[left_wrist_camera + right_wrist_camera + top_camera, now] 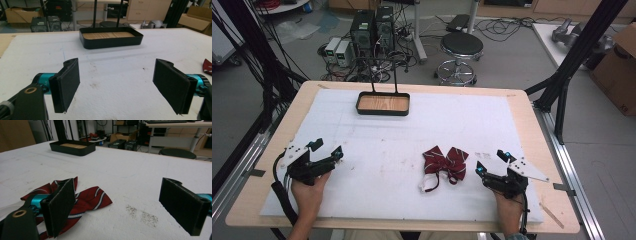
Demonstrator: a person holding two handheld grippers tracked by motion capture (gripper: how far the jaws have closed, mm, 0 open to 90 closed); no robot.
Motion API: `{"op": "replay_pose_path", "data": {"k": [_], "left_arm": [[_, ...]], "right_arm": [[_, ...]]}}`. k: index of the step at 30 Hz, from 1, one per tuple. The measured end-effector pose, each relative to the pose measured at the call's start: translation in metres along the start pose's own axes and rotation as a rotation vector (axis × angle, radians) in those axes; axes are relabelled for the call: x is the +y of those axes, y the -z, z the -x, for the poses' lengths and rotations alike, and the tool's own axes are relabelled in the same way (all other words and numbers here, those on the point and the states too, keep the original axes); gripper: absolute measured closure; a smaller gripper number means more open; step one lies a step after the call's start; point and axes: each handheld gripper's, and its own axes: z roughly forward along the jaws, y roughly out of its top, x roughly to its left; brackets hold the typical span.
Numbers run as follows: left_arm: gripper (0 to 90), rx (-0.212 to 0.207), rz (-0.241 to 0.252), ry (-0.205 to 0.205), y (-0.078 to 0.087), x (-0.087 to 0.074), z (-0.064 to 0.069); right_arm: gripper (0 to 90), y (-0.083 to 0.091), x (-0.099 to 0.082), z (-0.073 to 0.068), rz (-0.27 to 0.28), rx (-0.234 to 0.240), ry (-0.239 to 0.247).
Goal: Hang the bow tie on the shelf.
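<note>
Jaws of both grippers stood spread and empty. In the high view, the left gripper (326,146) rested at lower left, the right gripper (492,161) at lower right, just beside the striped bow tie (444,162). In the left gripper view, the black tray (111,41) sat at upper centre. In the right gripper view, the bow tie lay at lower left; the approach seemed underway, so next the right gripper had to shift left over it.

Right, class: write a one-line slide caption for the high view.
Two open grippers, left and right, rest on the white table beside a red striped bow tie.

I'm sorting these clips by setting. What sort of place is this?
Probably a robotics lab or workshop: desktop computers and cables on the floor, a black frame around the table, cardboard boxes.
</note>
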Motion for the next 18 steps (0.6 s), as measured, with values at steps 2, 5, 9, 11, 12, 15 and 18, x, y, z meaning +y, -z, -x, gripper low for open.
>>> {"op": "replay_pose_path", "data": {"k": [2,5,9,11,12,15,18], "left_arm": [[21.8,0.004,0.005,0.002,-0.0003,0.0003,-0.0005],[21.8,0.005,-0.001,0.001,-0.0006,0.0008,-0.0016],[21.7,0.011,0.002,0.006,-0.0006,0.0009,-0.0015],[21.3,0.008,-0.006,0.003,-0.0009,0.0007,-0.0015],[21.2,0.006,-0.009,0.005,-0.0012,0.0007,-0.0013],[21.1,0.008,-0.010,0.006,-0.0004,0.0006,-0.0007],[20.9,0.006,-0.003,0.012,0.0000,0.0005,-0.0014]], "right_arm": [[12.7,0.0002,-0.0001,0.0004,0.001,0.001,-0.004],[12.7,-0.0008,-0.0005,0.0011,-0.007,-0.003,-0.002],[12.6,-0.0019,-0.0007,0.0008,-0.015,-0.005,0.006],[12.3,-0.0027,-0.0010,0.0004,-0.024,-0.009,0.001],[12.2,-0.0032,-0.0012,0.0007,-0.030,-0.010,0.004],[11.8,-0.0051,-0.0017,0.0015,-0.040,-0.021,0.009],[11.7,-0.0067,-0.0024,0.0012,-0.052,-0.043,0.002]]}}
